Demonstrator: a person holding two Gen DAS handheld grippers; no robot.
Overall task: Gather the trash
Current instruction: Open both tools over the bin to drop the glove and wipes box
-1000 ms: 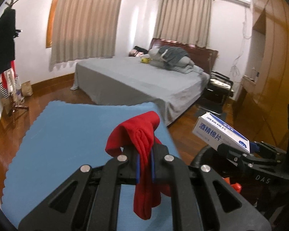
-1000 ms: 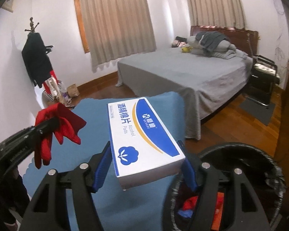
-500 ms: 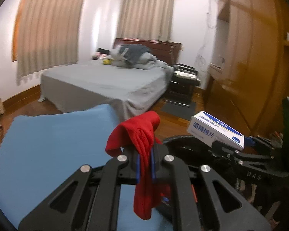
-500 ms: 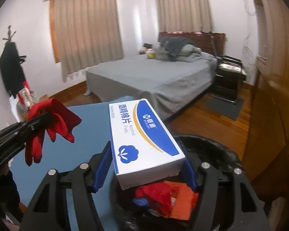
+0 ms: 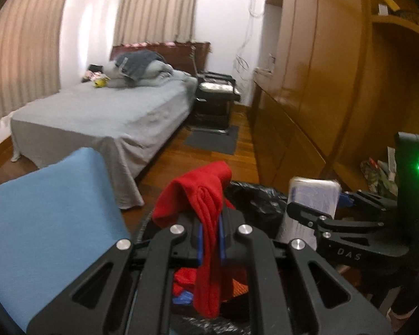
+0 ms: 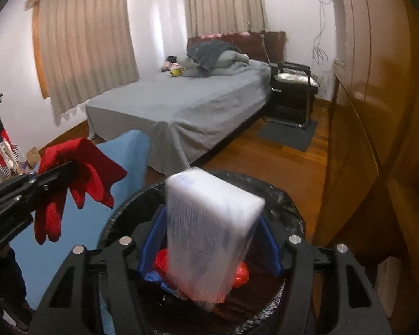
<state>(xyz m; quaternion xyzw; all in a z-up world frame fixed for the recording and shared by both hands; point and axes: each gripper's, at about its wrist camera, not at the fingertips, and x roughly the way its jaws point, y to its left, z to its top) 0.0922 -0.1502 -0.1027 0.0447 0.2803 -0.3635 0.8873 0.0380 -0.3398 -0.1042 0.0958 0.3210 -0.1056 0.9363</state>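
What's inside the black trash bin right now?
In the bin, red and orange scraps show, plus something blue. The white box, blurred, tips in and covers the rest, along with both grippers.

the letters "das" stand in pale print on the black body of the right hand-held gripper (image 5: 318, 206); the box's print is blurred, unreadable.

Worktop under a light-blue fabric cover (image 5: 50, 217), bare where it shows. Wooden plank floor (image 6: 268, 164) carries a round bin lined with a black plastic bag (image 6: 290, 209), a grey-sheeted bed (image 6: 187, 106), a dark grey mat (image 6: 289, 136).
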